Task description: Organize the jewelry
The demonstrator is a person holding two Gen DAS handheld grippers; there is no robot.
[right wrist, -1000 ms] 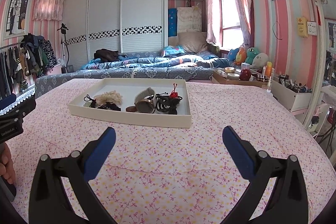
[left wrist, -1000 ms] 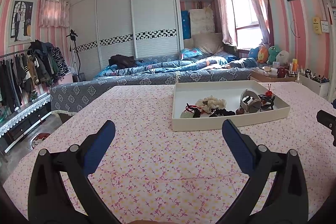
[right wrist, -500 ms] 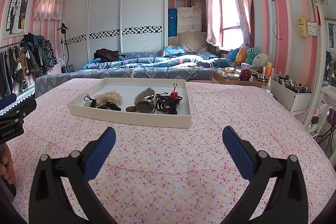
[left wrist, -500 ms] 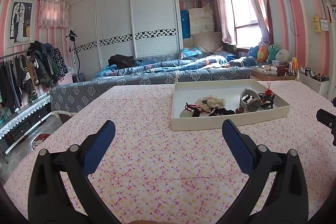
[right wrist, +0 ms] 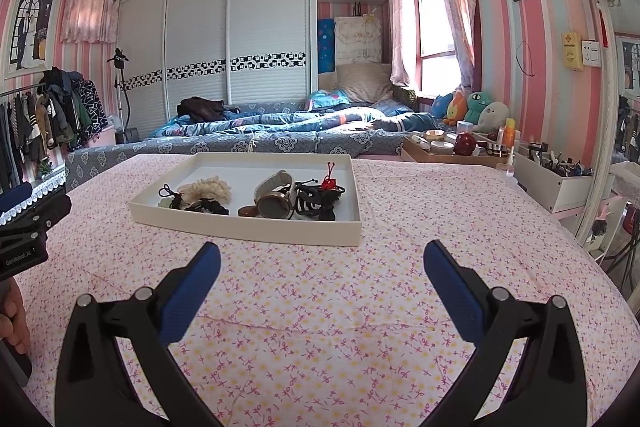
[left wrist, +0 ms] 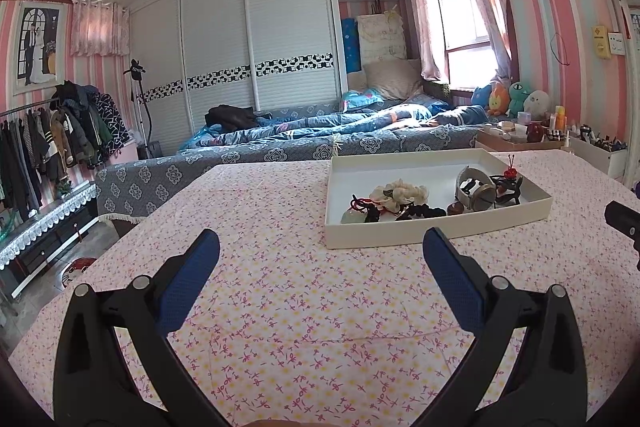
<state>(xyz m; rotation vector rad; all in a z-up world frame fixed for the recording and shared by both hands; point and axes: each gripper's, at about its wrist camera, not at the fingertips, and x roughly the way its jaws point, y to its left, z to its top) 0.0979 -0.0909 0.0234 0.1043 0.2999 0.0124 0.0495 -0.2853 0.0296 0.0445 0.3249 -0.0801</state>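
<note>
Practically nothing has changed: both the left gripper [left wrist: 320, 253] and right gripper [right wrist: 322, 255] hover spread wide and empty near the table's front edge, while the jewelry [right wrist: 256, 197], seemingly untouched, sits in the tray [right wrist: 248, 227].

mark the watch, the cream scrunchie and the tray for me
watch [right wrist: 276, 205], right wrist view, on its round face
cream scrunchie [right wrist: 211, 189], right wrist view, on the middle of its ruffles
tray [left wrist: 440, 225], left wrist view, on its near wall

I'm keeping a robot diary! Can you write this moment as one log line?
left claw: open, empty | right claw: open, empty | jewelry: in white tray | watch: untouched | stage: before first pick
</note>
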